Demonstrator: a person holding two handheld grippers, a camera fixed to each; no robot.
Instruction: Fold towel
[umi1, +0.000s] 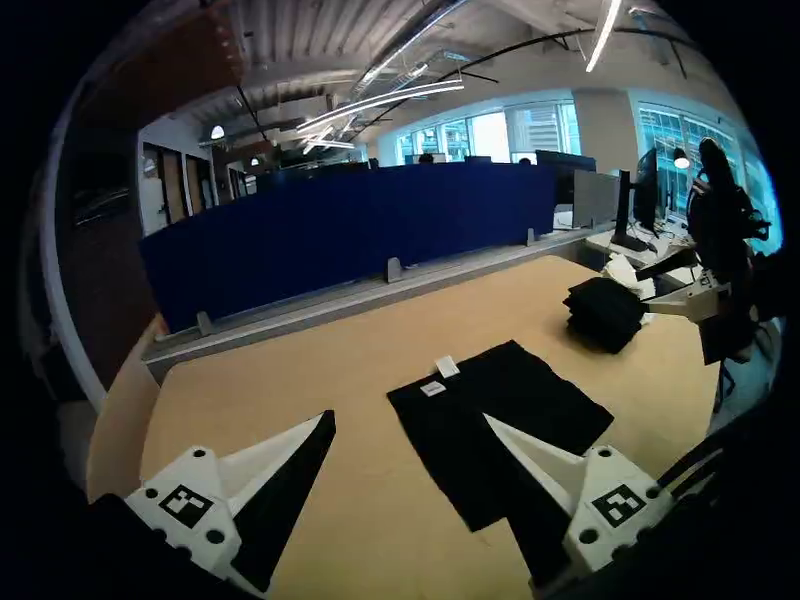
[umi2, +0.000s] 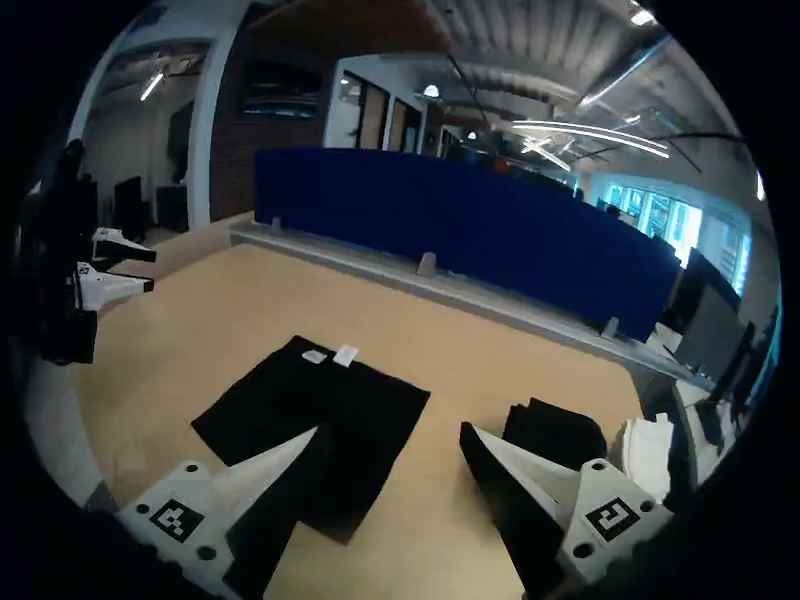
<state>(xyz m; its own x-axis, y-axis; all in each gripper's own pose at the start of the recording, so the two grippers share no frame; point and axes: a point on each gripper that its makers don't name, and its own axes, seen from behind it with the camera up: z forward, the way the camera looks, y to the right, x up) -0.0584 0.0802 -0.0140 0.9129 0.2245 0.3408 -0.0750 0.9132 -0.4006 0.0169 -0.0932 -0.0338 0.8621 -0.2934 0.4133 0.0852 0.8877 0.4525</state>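
A black towel (umi1: 520, 390) lies spread flat on the light wooden table (umi1: 300, 370), with two small white tags (umi1: 440, 376) at its far edge. My left gripper (umi1: 406, 417) hovers open above the towel's near left corner, holding nothing. In the right gripper view the same towel (umi2: 340, 400) lies ahead and to the left, and my right gripper (umi2: 390, 430) hangs open over its near right edge. Each gripper appears in the other's view: the right gripper (umi1: 688, 287) and the left gripper (umi2: 118, 266), both hand-held, off the towel, fingers apart.
A stack of folded black towels (umi1: 605, 312) (umi2: 555, 432) sits on the table beyond the spread towel. White folded cloth (umi2: 645, 452) lies beside that stack. A blue partition (umi1: 350, 230) (umi2: 480, 230) runs along the table's far side. Monitors (umi1: 640, 190) stand behind it.
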